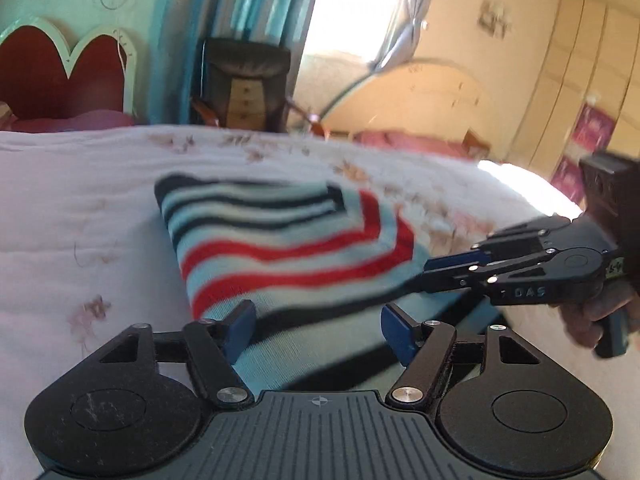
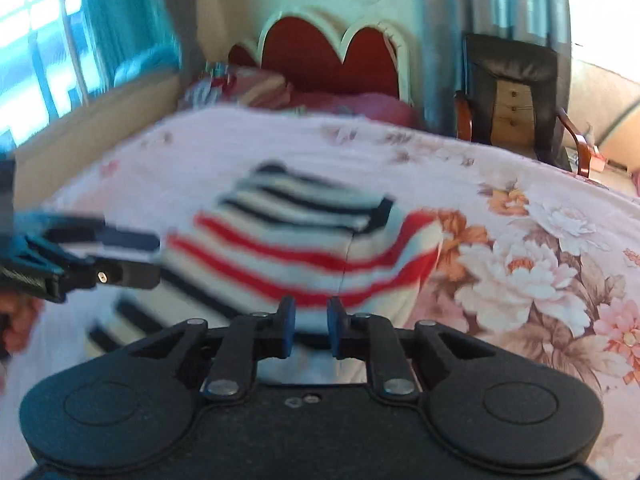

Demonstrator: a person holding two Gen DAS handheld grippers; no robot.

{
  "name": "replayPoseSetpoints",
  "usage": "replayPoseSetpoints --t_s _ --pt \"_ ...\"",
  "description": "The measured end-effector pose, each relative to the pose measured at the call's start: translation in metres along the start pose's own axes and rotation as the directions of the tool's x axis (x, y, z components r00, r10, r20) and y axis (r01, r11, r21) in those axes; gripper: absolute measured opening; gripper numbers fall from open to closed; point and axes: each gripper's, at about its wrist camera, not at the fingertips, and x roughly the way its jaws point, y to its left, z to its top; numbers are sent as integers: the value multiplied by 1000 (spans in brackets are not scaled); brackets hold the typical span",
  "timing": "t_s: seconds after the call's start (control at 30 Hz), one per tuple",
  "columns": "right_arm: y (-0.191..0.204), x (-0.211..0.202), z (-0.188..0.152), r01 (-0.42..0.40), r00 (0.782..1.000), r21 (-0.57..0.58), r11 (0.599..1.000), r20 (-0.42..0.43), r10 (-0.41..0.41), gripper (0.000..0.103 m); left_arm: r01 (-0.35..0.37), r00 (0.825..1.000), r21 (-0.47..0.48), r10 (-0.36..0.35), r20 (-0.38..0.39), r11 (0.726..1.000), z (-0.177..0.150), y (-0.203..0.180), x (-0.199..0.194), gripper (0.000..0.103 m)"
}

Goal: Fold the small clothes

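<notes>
The left gripper (image 1: pixel 318 330) stands wide, its blue pads on either side of the near hem of the striped sweater (image 1: pixel 280 236) and, as far as I can tell, not pressing it. The main risk is on this side: if the right side lifts alone, the cloth may drag crooked and the fold skew. The right gripper (image 2: pixel 311 326) is narrow, with pale cloth showing between its pads; through the blur I cannot tell whether they truly pinch it. A shallow bite there could slip and drop the edge.

The sweater lies near the middle of the bed (image 1: pixel 80 208), on a floral cover. It is knitted in pale blue with dark and red stripes, its far part already doubled over.
</notes>
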Motion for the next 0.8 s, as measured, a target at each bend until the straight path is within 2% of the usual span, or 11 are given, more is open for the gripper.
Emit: replayPoseSetpoints --t_s 0.07,0.17,0.2,0.23,0.27,0.33,0.4,0.47,0.53,0.57,0.8 --pt "9 11 -15 75 996 -90 993 -50 -79 13 -49 999 42 49 -5 998 -5 -9 3 68" --pt "17 4 -13 105 993 -88 991 -49 -110 12 -109 994 31 109 -17 994 4 -19 -11 68" --pt "18 -1 -10 125 991 -69 990 -47 -129 18 -115 993 11 115 -1 993 4 -24 -28 68" --pt "20 -11 -8 145 989 -36 989 -34 -147 31 -118 993 0 118 19 993 3 -29 -42 68" --pt "21 -25 -9 148 989 -7 989 -6 -148 34 -129 991 0 129 42 992 1 -36 -57 69" --pt "29 -60 -17 154 987 35 987 47 -156 58 -190 978 12 188 92 982 -8 -57 -86 101" --pt "37 -93 -28 162 983 75 984 71 -168 60 -232 963 12 228 142 973 -19 -79 -115 103" --pt "46 -123 -39 153 983 117 981 81 -163 68 -239 961 -11 238 139 971 -29 -98 -139 103" --pt "60 -153 -53 178 976 157 972 96 -194 98 -259 952 -41 262 155 965 -43 -119 -167 103" --pt "68 -171 -61 187 972 168 968 111 -207 102 -265 949 -53 271 159 963 -49 -129 -180 103" --pt "121 -262 -104 317 933 224 922 103 -345 102 -309 926 -86 320 200 947 -87 -179 -264 103"
